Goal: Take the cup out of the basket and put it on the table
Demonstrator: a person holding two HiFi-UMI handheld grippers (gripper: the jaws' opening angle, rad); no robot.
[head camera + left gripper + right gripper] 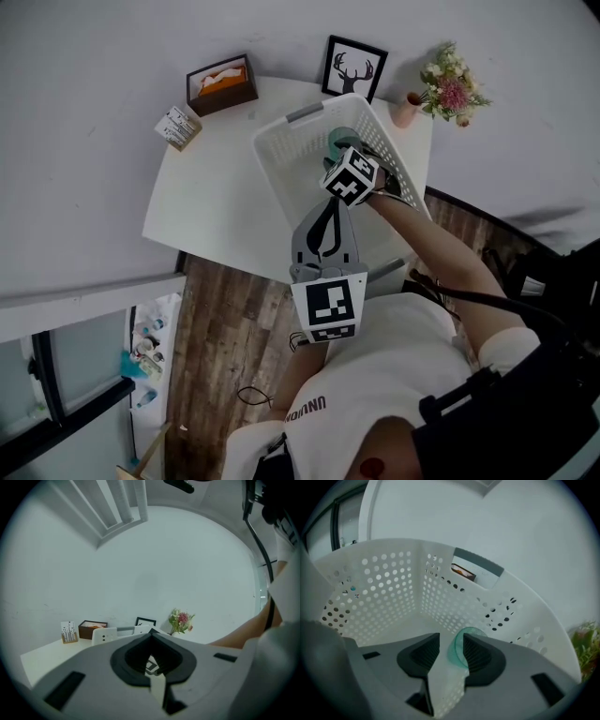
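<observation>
Right tongs (450, 641): I read them as partly open, down inside the basket (384, 592), with a clear gap between the two ribbed pads.
Contact, right: the cup's rim lies against the inner face of the right-hand pad (476, 651). The left-hand pad stands clear of it, so I count no grip.
Cup (457, 649): translucent teal, on its side on the basket floor, near the perforated wall below the grey handle (478, 562).
Left tongs (151, 634): tips closed together with nothing between them. I see them held above the counter's near edge, pointing at the basket.
Basket, head view: white and perforated, standing on the white counter (216, 197) towards its right side. The right tongs' marker cube (352, 176) covers part of the inside.
In the way: only the basket walls around the cup, as far as I can see.
Others on the counter: brown tissue box (221, 82), small card holder (177, 126), framed deer picture (353, 67), vase of flowers (448, 92), all along the far edge, apart from the basket.
</observation>
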